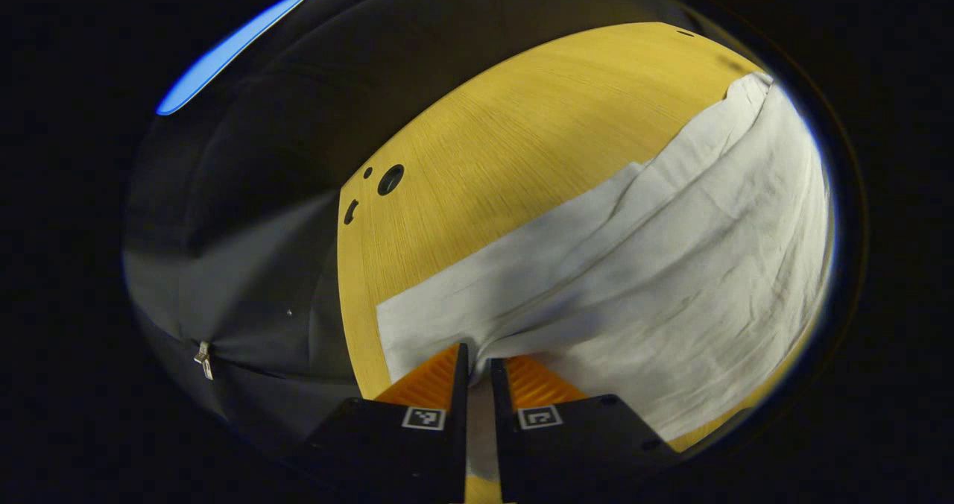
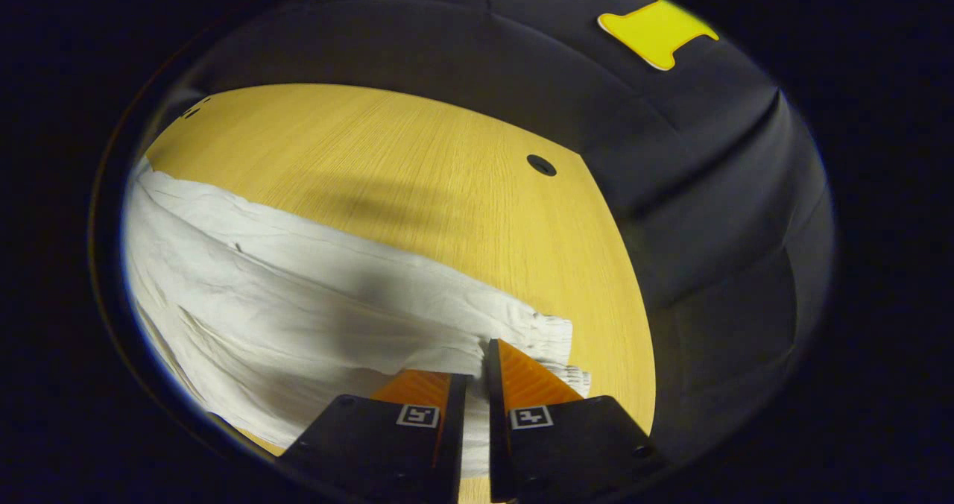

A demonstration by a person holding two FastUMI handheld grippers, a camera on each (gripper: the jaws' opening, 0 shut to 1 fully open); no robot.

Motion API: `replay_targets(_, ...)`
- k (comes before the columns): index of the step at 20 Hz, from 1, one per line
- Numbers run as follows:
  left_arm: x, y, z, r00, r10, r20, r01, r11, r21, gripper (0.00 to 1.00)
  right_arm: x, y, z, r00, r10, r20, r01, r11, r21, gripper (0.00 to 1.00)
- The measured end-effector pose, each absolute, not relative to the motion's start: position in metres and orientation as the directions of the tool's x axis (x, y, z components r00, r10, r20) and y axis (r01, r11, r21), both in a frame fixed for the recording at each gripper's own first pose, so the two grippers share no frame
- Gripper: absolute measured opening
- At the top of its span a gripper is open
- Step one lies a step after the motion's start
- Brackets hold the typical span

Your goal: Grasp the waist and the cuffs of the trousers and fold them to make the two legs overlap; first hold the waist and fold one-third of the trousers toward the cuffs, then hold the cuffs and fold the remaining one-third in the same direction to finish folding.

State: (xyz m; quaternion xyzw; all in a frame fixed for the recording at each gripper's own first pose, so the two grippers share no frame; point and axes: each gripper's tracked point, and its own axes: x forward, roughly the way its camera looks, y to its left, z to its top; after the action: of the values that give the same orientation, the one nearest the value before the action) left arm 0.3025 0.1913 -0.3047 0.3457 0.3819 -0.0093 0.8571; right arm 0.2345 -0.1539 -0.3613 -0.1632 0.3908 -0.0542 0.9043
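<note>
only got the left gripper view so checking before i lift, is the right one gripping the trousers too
observer: yes, the right gripper has its fingers closed on the trousers, with cloth pinched between them.
operator: which end is it at
observer: the gathered elastic waist.
operator: how's the cloth lying there
observer: wrinkled, resting on the wooden table, with the waist close to the table's edge.

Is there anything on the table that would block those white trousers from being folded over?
Nothing visible does. Both grippers, left and right, already pinch the trousers, and the wooden table beyond the cloth lies bare.
</note>
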Motion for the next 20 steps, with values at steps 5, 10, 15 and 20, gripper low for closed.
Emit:
replay_targets(5,0.306,0.202,-0.293,0.74,0.285,-0.609,0.24,0.735,0.635,0.69,0.234,-0.153,-0.351,0.717,-0.218,-0.662,-0.08,0.918,-0.389,0.46)
replay_targets(10,0.297,0.188,-0.275,0.771,0.183,-0.61,0.356,0.671,0.65,0.86,0.217,-0.147,-0.335,0.728,-0.141,-0.671,-0.11,0.942,-0.317,0.87)
replay_targets(15,0.274,0.161,-0.263,0.759,0.047,-0.649,0.536,0.521,0.665,0.88,0.198,-0.141,-0.32,0.732,-0.059,-0.679,-0.183,0.943,-0.279,0.88)
replay_targets(20,0.26,0.158,-0.243,0.799,0.032,-0.6,0.514,0.48,0.711,0.89,0.175,-0.139,-0.293,0.763,-0.012,-0.646,-0.19,0.951,-0.242,0.91)
